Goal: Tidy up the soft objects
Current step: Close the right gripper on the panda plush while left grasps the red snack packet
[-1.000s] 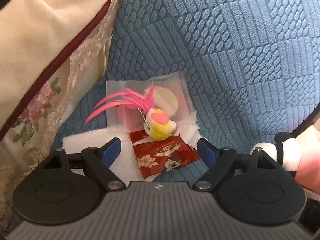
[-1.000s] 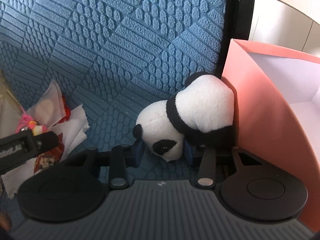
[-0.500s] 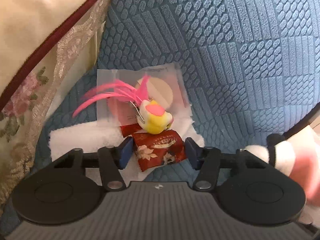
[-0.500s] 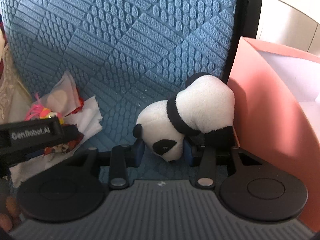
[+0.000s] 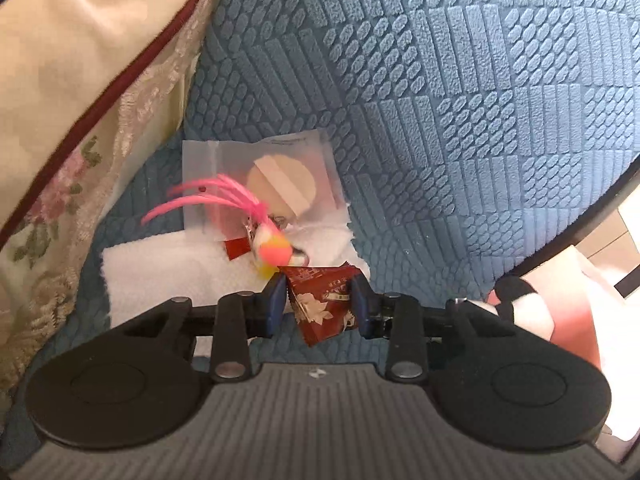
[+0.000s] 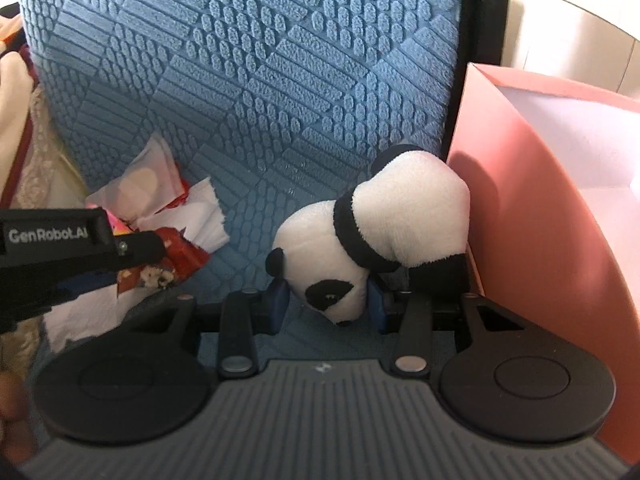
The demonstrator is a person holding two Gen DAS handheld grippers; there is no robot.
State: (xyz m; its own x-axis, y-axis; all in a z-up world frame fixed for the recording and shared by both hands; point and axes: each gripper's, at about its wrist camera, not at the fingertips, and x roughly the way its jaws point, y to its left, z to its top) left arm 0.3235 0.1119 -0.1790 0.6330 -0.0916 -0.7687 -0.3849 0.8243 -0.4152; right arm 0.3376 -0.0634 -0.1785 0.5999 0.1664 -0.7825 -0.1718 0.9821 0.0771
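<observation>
Tongs first: my left gripper [image 5: 318, 306] is closing with the red sachet [image 5: 323, 305] between its pads, while my right gripper [image 6: 326, 306] grips the plush panda [image 6: 372, 236] by the head. Both work low on the blue quilted cushion [image 5: 440, 120], whose upper stretch lies bare. Left is a floral pillow [image 5: 76, 120]; right, the panda touches a pink box [image 6: 560, 208], white inside.

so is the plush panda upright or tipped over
Tipped over: the black and white plush panda has its face down on the blue textured cushion, rump raised.
</observation>
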